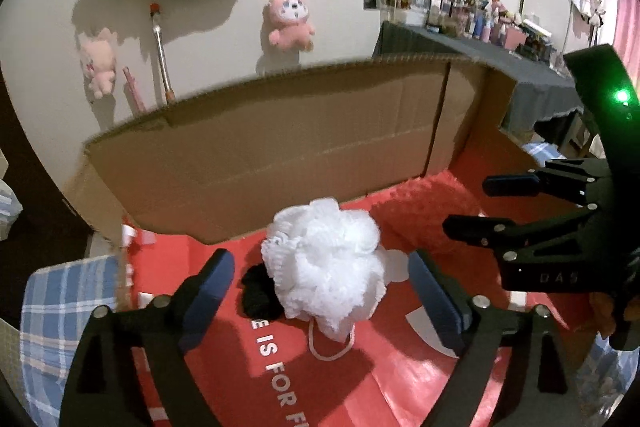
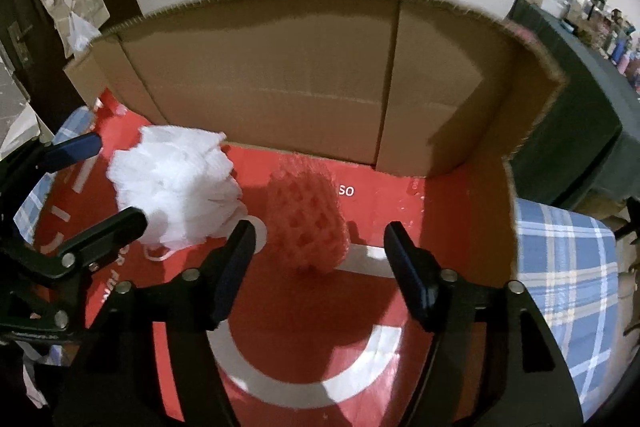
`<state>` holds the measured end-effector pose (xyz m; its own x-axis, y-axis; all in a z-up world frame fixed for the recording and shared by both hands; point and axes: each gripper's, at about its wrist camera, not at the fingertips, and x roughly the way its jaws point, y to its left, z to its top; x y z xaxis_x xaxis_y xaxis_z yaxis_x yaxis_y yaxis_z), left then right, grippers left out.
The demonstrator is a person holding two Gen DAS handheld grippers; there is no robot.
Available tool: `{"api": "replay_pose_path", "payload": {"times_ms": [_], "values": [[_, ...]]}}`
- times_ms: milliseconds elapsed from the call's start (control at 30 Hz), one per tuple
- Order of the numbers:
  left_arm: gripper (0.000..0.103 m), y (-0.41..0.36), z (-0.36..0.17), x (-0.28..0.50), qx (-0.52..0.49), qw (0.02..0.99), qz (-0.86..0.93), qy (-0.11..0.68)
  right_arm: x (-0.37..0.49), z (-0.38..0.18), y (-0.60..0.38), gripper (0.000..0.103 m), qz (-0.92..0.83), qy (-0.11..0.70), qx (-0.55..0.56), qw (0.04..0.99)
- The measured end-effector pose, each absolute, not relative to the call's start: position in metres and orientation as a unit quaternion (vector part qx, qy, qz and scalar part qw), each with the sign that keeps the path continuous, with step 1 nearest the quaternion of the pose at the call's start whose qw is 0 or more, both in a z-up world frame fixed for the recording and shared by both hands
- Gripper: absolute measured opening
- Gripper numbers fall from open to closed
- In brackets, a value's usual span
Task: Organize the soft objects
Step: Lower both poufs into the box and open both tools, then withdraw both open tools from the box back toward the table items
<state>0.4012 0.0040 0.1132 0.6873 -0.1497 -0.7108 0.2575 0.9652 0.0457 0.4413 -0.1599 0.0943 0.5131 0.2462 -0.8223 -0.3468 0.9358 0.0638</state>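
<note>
A white mesh bath pouf (image 1: 326, 263) with a loop cord lies on the red sheet (image 1: 360, 379); it also shows in the right wrist view (image 2: 176, 187). A small black soft thing (image 1: 258, 293) lies against its left side. A red foam net sleeve (image 2: 308, 223) lies to the right of the pouf. My left gripper (image 1: 320, 291) is open, its fingers either side of the pouf, not touching it. My right gripper (image 2: 320, 267) is open, its fingers flanking the near end of the foam sleeve. The right gripper shows in the left wrist view (image 1: 476, 203).
A tall cardboard wall (image 1: 260, 155) stands behind the objects and bends round on the right (image 2: 520, 99). A blue plaid cloth (image 2: 568, 287) lies under the red sheet. Pink plush toys (image 1: 290, 23) hang on the wall. A cluttered dark-draped table (image 1: 500, 63) stands at the right.
</note>
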Motion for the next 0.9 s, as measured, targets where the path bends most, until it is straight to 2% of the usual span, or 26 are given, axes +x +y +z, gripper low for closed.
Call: {"api": "replay_pose_path", "payload": {"times_ms": [167, 233, 400, 533, 700, 800, 900], "values": [[0.098, 0.005, 0.144, 0.37, 0.073, 0.93, -0.104, 0.344, 0.417, 0.124, -0.165, 0.07, 0.17, 0.441, -0.046, 0.88], [0.1, 0.006, 0.156, 0.356, 0.071, 0.937, -0.098, 0.327, 0.402, 0.138, -0.165, 0.075, 0.173, 0.427, -0.045, 0.887], [0.103, 0.011, 0.188, 0.31, 0.059, 0.952, -0.088, 0.288, 0.356, 0.176, -0.169, 0.076, 0.178, 0.389, -0.048, 0.903], [0.103, 0.014, 0.213, 0.27, 0.048, 0.962, -0.083, 0.254, 0.316, 0.206, -0.168, 0.086, 0.183, 0.354, -0.054, 0.916], [0.103, 0.021, 0.234, 0.221, 0.035, 0.971, -0.078, 0.223, 0.254, 0.235, -0.169, 0.087, 0.19, 0.308, -0.067, 0.93], [0.103, 0.024, 0.242, 0.193, 0.025, 0.975, -0.077, 0.206, 0.216, 0.245, -0.172, 0.094, 0.192, 0.277, -0.073, 0.939], [0.103, 0.025, 0.247, 0.165, 0.022, 0.979, -0.076, 0.189, 0.184, 0.246, -0.172, 0.094, 0.193, 0.26, -0.077, 0.943]]}}
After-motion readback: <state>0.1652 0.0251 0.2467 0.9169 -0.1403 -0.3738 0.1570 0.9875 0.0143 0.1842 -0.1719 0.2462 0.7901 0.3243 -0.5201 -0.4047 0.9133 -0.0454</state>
